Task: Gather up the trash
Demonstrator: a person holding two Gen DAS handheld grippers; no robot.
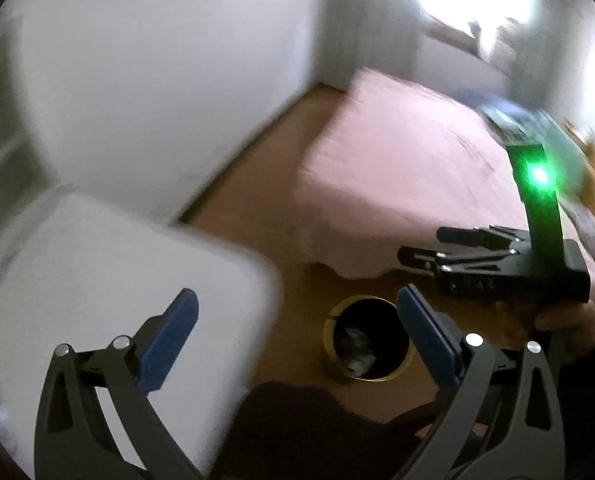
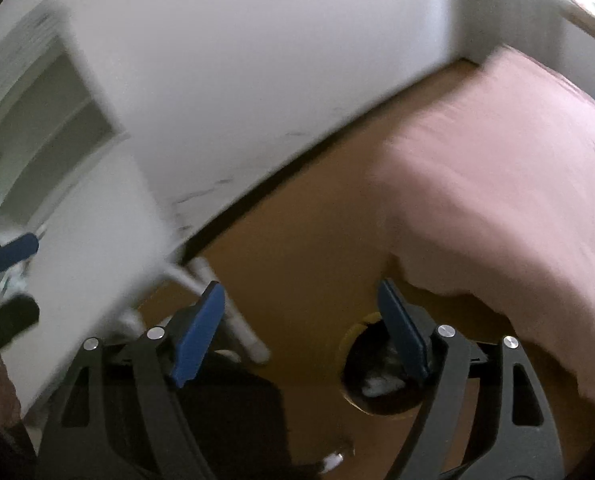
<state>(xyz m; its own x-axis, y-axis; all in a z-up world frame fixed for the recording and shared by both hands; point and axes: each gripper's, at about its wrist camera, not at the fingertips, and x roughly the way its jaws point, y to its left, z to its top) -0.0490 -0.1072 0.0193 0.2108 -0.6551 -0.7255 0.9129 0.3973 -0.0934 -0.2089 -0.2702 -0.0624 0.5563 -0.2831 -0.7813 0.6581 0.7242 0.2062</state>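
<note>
Both grippers, left (image 1: 297,332) and right (image 2: 301,328), spread wide, empty; bin (image 1: 367,344) at 5 o'clock holds crumpled trash (image 1: 357,350).

A home bedroom: pink-sheeted bed (image 1: 397,168), wooden floor (image 2: 297,248), white walls.

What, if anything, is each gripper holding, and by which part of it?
Nothing is held. The left gripper and the right gripper both stand open with empty space between their blue pads, above the floor near the trash bin.
</note>
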